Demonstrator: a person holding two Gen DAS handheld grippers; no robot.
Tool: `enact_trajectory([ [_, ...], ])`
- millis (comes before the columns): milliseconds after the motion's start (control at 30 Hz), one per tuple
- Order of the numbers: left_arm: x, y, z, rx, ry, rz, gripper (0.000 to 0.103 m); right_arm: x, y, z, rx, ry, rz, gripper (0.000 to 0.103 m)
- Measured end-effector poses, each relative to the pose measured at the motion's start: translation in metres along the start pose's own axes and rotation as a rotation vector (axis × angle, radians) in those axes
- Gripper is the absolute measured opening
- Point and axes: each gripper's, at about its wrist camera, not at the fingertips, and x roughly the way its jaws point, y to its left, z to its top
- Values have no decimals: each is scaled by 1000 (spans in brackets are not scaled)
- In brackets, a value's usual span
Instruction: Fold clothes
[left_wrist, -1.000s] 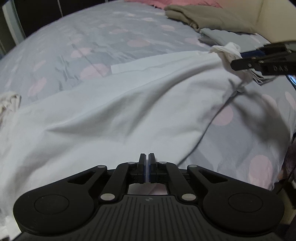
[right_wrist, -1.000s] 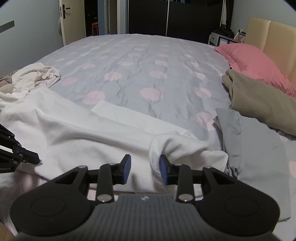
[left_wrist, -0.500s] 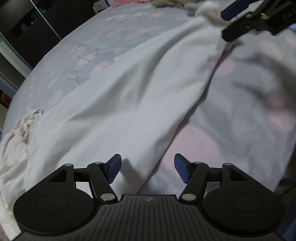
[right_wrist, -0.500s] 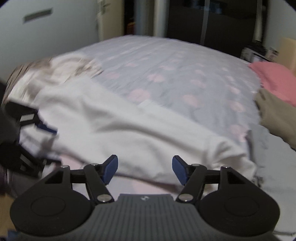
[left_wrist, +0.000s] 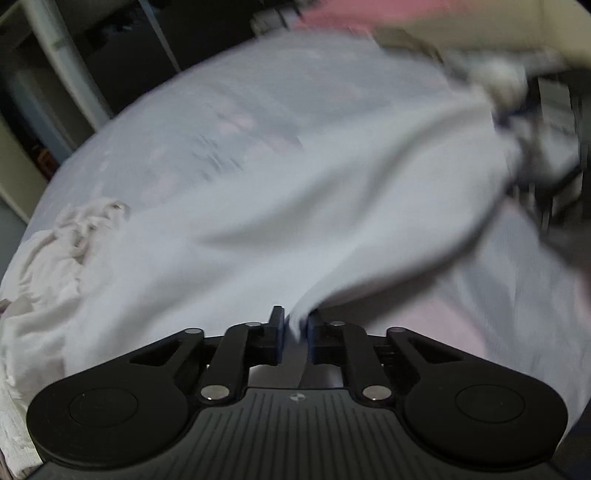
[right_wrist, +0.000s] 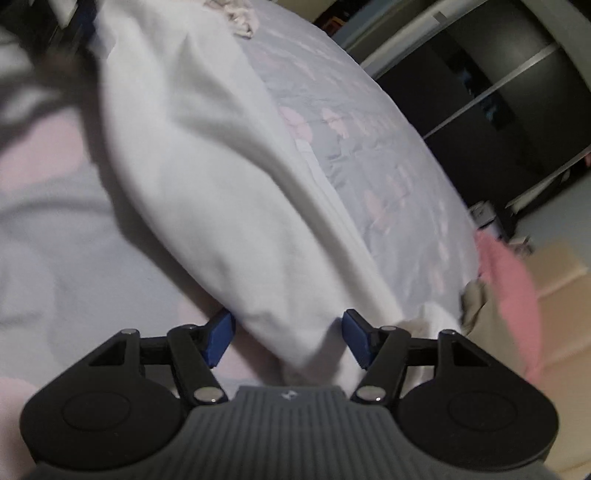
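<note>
White garment (left_wrist: 295, 206) pinched in left gripper (left_wrist: 295, 330).

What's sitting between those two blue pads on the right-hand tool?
A bunched end of the white garment lies between the open right gripper pads, not yet pinched; the right wrist view shows it.

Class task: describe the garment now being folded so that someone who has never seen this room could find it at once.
Start at the big bed with the grey cover dotted with pale pink circles. Across its near side stretches a large white garment, one edge pinched in the left hand-held gripper. Unlike the crumpled cream clothes bunched beside it, it is smooth, plain and pulled out long.
</note>
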Motion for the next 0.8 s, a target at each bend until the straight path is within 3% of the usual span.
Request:
enact_trajectory([
  [33, -9, 8, 6, -42, -39, -2, 6, 2, -1, 1, -5, 5, -13, 41],
  [100, -27, 25, 17, -125, -116, -6, 6, 2, -14, 4, 58, 14, -34, 21],
  [167, -44, 42, 29, -208, -193, -11, 5, -8, -34, 10, 165, -27, -43, 12],
  [400, -116, 69, 75, -299, -446, 47, 3, -91, -110, 39, 404, -273, -117, 8],
  [800, -271, 94, 126, -268, -851, 72, 3, -266, -195, 70, 447, -641, -207, 8],
])
